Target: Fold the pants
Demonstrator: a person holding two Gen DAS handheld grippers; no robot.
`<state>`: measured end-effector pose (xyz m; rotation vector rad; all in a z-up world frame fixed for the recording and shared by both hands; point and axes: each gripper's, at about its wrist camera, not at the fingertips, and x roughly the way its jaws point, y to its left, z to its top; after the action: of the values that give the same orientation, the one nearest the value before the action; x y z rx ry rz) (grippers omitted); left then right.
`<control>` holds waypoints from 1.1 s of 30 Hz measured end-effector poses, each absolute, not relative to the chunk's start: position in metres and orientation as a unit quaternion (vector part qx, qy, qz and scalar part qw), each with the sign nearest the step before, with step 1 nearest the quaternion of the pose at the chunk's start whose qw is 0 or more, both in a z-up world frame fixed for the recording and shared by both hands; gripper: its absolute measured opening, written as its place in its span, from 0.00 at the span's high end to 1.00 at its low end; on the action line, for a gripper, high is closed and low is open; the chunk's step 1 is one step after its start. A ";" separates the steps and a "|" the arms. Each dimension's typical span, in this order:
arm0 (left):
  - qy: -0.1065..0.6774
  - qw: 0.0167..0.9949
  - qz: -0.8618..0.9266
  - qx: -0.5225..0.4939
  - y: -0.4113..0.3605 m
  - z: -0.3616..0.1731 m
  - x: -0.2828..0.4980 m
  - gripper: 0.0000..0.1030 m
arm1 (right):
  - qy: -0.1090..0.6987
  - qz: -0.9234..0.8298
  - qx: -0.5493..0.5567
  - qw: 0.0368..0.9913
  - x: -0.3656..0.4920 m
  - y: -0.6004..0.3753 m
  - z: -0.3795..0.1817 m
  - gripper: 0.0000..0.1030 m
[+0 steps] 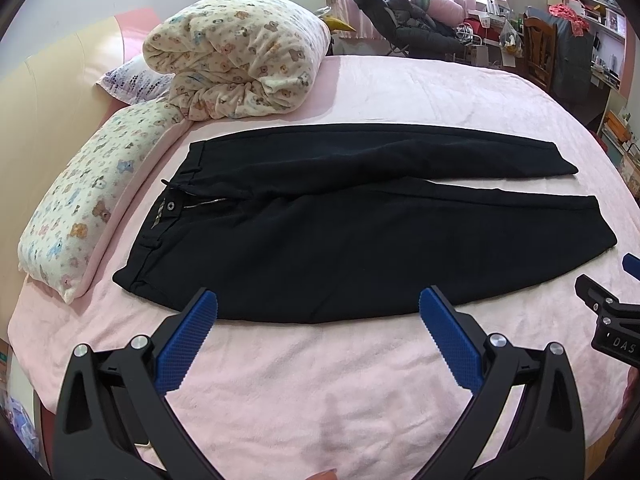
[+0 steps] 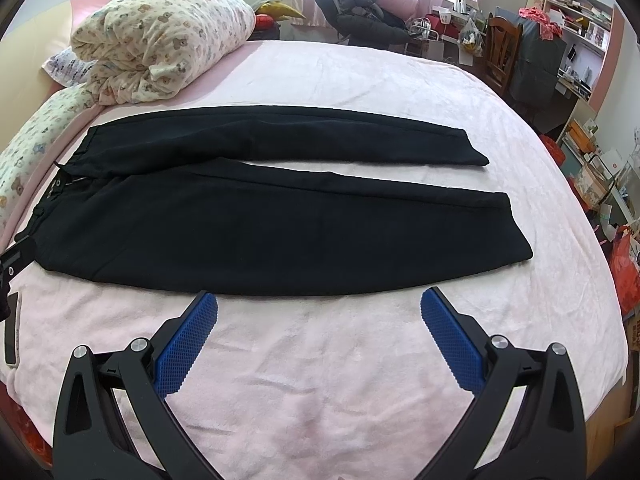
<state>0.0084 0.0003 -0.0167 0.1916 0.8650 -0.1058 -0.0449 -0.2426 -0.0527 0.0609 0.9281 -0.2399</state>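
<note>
A: Setting: bedroom. Pink bed point(image 1: 360, 380), cluttered shelves and a chair behind it, daylight at the window.

B: Item one?

A: Pants point(image 1: 320, 240), black, laid flat across the bed. Waistband to the left near a pillow point(image 1: 68, 216), hems to the right. Fly open, zip showing. The legs lie apart, a strip of pink sheet between them.

B: Tools?

A: Left gripper point(image 1: 318, 312), fingers spread wide, holding nothing, tips just at the near edge of the pants, toward the waist end. Right gripper point(image 2: 319, 312), fingers likewise apart and empty, at the near edge of the near leg, further toward the hems. Its neighbour shows at the frame edge in each view.

B: Other stock?

A: Rolled quilt point(image 1: 240, 60), bear print, at the far left, close to the waistband's far corner.

B: Status of the fold?

A: Not begun, by my reading. No layer is lifted or doubled.

B: Risks?

A: Several, all judgement.
- Pinching only the top layer at the near edge; the leg would open instead of carrying over.
- Catching the sheet with the cloth; the plush pink cover sits right under the edge.
- Uneven lift between the two grips; the near leg would land skewed on the far one.
- The open fly and loose waistband bunching as the waist end turns.
- Dark cloth hiding seams, so the edge is easily misjudged.
</note>
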 end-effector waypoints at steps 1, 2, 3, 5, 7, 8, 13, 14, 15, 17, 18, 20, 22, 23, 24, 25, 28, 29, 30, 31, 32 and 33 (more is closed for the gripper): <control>0.420 0.901 -0.051 0.093 -0.001 -0.017 0.011 0.02 | 0.448 -0.116 0.031 0.886 -0.043 -0.244 -0.054 0.01; 0.422 0.900 -0.051 0.094 -0.002 -0.018 0.013 0.02 | 0.450 -0.117 0.034 0.885 -0.041 -0.247 -0.055 0.01; 0.423 0.900 -0.051 0.095 -0.004 -0.019 0.015 0.02 | 0.453 -0.118 0.039 0.883 -0.040 -0.251 -0.056 0.01; 0.427 0.897 -0.049 0.099 -0.007 -0.023 0.020 0.02 | 0.461 -0.121 0.054 0.877 -0.034 -0.259 -0.060 0.01; 0.431 0.895 -0.050 0.102 -0.010 -0.026 0.026 0.02 | 0.468 -0.120 0.072 0.873 -0.027 -0.269 -0.064 0.01; 0.433 0.894 -0.051 0.102 -0.012 -0.028 0.029 0.02 | 0.473 -0.120 0.084 0.869 -0.022 -0.276 -0.066 0.01; 0.454 0.885 -0.058 0.088 -0.022 -0.041 0.049 0.02 | 0.517 -0.139 0.142 0.833 0.017 -0.321 -0.078 0.01; 0.462 0.881 -0.059 0.084 -0.025 -0.044 0.054 0.02 | 0.525 -0.144 0.152 0.825 0.025 -0.331 -0.080 0.01; 0.467 0.878 -0.060 0.083 -0.028 -0.047 0.058 0.02 | 0.533 -0.149 0.162 0.817 0.034 -0.342 -0.081 0.01; 0.481 0.870 -0.062 0.086 -0.035 -0.054 0.068 0.02 | 0.548 -0.160 0.188 0.799 0.056 -0.370 -0.081 0.01; 0.490 0.865 -0.062 0.086 -0.039 -0.058 0.074 0.02 | 0.551 -0.164 0.203 0.792 0.067 -0.384 -0.080 0.01; 0.508 0.856 -0.058 0.080 -0.044 -0.065 0.084 0.02 | 0.553 -0.176 0.230 0.781 0.091 -0.414 -0.077 0.01; 0.528 0.845 -0.056 0.067 -0.046 -0.072 0.091 0.02 | 0.560 -0.188 0.264 0.763 0.121 -0.447 -0.077 0.01; 0.537 0.840 -0.055 0.060 -0.047 -0.076 0.093 0.02 | 0.564 -0.189 0.282 0.753 0.133 -0.459 -0.078 0.01; 0.547 0.834 -0.056 0.050 -0.047 -0.079 0.096 0.02 | 0.568 -0.189 0.302 0.741 0.146 -0.471 -0.080 0.01; 0.553 0.830 -0.057 0.043 -0.047 -0.082 0.096 0.02 | 0.574 -0.192 0.322 0.728 0.158 -0.483 -0.082 0.01; 0.567 0.821 -0.058 0.027 -0.048 -0.091 0.095 0.02 | 0.583 -0.195 0.395 0.683 0.197 -0.516 -0.095 0.01; 0.574 0.816 -0.058 0.024 -0.048 -0.095 0.094 0.02 | 0.583 -0.202 0.423 0.664 0.214 -0.529 -0.101 0.01; 0.582 0.811 -0.057 0.022 -0.049 -0.099 0.094 0.02 | 0.580 -0.213 0.439 0.652 0.224 -0.537 -0.105 0.01; 0.592 0.803 -0.055 0.019 -0.049 -0.105 0.092 0.02 | 0.578 -0.227 0.450 0.642 0.234 -0.545 -0.108 0.03; 0.602 0.797 -0.051 0.015 -0.048 -0.111 0.091 0.02 | 0.571 -0.241 0.461 0.635 0.248 -0.554 -0.111 0.07; 0.610 0.791 -0.046 0.011 -0.048 -0.116 0.089 0.02 | 0.566 -0.246 0.470 0.632 0.258 -0.558 -0.114 0.09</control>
<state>0.0889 -0.0475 -0.1159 0.0229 1.3140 -0.0993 0.2577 -0.5585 -0.1142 1.0756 1.2942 -0.5629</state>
